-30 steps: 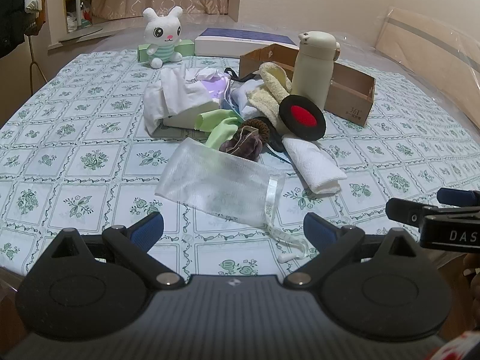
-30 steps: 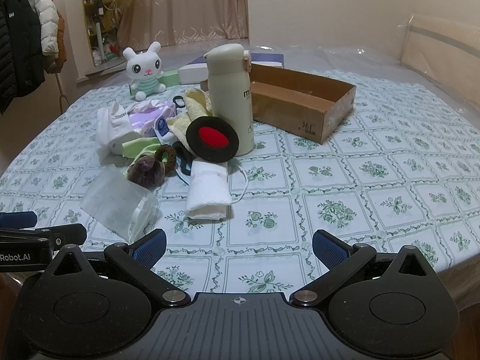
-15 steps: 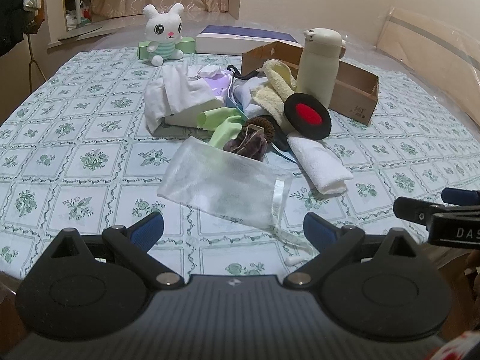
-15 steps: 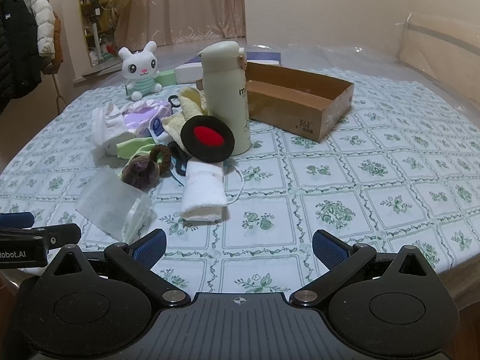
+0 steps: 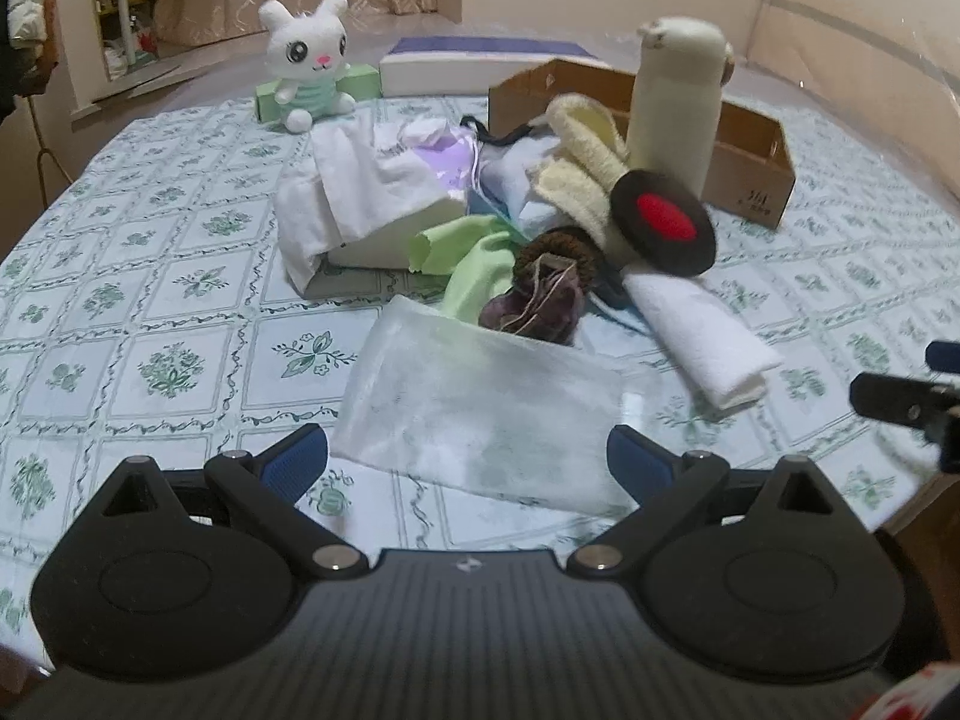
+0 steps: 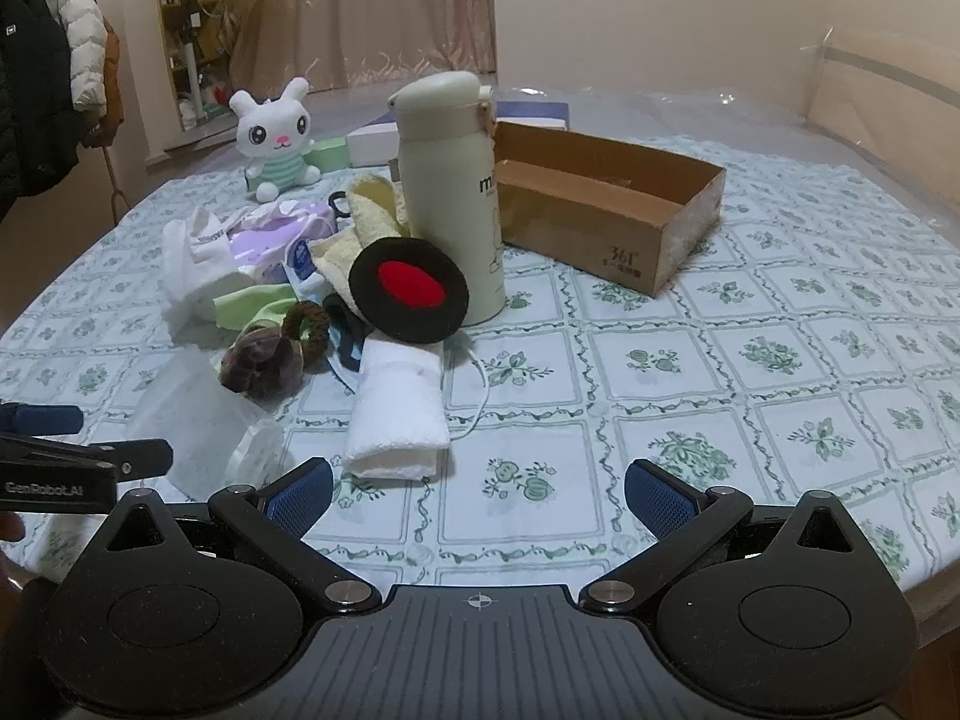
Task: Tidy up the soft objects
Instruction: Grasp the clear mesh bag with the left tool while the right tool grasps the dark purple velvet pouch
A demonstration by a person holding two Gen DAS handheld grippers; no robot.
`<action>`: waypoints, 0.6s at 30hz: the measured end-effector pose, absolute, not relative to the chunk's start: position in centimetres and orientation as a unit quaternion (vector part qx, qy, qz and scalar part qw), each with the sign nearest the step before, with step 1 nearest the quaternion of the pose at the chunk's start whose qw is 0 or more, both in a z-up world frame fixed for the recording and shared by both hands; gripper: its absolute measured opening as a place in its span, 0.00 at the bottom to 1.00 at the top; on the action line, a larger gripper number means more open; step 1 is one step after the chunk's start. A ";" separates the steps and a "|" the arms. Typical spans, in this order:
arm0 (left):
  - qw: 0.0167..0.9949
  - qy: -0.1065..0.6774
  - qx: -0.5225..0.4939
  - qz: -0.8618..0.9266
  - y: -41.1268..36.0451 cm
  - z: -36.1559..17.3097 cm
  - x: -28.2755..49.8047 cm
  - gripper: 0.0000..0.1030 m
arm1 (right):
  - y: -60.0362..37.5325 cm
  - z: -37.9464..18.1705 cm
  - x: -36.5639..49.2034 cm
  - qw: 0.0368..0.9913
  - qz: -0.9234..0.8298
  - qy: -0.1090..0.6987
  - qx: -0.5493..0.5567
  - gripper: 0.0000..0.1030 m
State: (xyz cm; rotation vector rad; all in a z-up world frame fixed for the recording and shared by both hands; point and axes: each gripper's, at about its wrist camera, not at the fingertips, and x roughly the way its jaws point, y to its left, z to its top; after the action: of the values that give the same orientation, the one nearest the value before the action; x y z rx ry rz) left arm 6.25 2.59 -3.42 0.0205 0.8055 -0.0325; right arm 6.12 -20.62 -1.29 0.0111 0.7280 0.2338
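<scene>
Hovering low at the near edge of the table, your left gripper has its jaws spread wide with nothing between them, and the translucent drawstring pouch lies flat right in front of it. Your right gripper is just as wide and empty, pointed at the folded white towel.

That pouch looks feather-light and limp, so expect it to sag and slide on the glossy tablecloth if you nudge it. Pinch it at the near hem, or at the gathered mouth on its right side, where the layers bunch; a flat middle gives the pads little to bite.

The towel should be soft but thicker. Take it across the folded end nearest you and it ought to lift as one bundle rather than unrolling.

Behind them the heap waits: a dark velvet scrunchie touching the pouch's far edge, a green cloth, a black and red earmuff leaning against the cream flask, and white garments. All compressible, none fragile. The flask is the rigid one, tall and likely easy to tip, so mind it when you pull the earmuff away.

The cardboard box stands open and appears empty behind the flask, a likely home. The plush rabbit sits well apart at the far side.
</scene>
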 end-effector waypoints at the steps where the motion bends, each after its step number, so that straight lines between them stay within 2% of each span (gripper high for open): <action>1: 0.919 0.393 0.015 -0.018 2.7 -3.7 6.6 0.96 | -20.5 -1.4 6.4 0.927 0.116 0.357 0.005 1.00; 10: 0.909 0.414 0.039 -0.039 4.8 -6.3 10.2 0.95 | -18.6 -2.9 8.9 0.920 0.133 0.369 -0.005 1.00; 12: 0.904 0.423 0.040 -0.053 5.2 -6.9 10.8 0.85 | -18.2 -3.2 9.4 0.919 0.136 0.371 -0.007 1.00; 14: 0.900 0.430 0.039 -0.062 5.3 -7.4 11.2 0.82 | -17.8 -3.5 10.0 0.918 0.137 0.371 -0.009 1.00; 17: 0.901 0.425 0.048 -0.073 5.1 -7.5 11.2 0.68 | -17.3 -3.7 10.6 0.918 0.138 0.372 -0.009 1.00; 18: 0.901 0.424 0.055 -0.075 5.0 -7.4 11.1 0.61 | -17.2 -3.8 10.7 0.918 0.138 0.371 -0.009 1.00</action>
State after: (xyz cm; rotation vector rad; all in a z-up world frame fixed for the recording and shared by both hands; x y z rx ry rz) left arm 11.15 4.98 -7.43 0.1138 0.8765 -0.1544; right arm 10.68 -17.16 -3.79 -0.0193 0.7639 0.2848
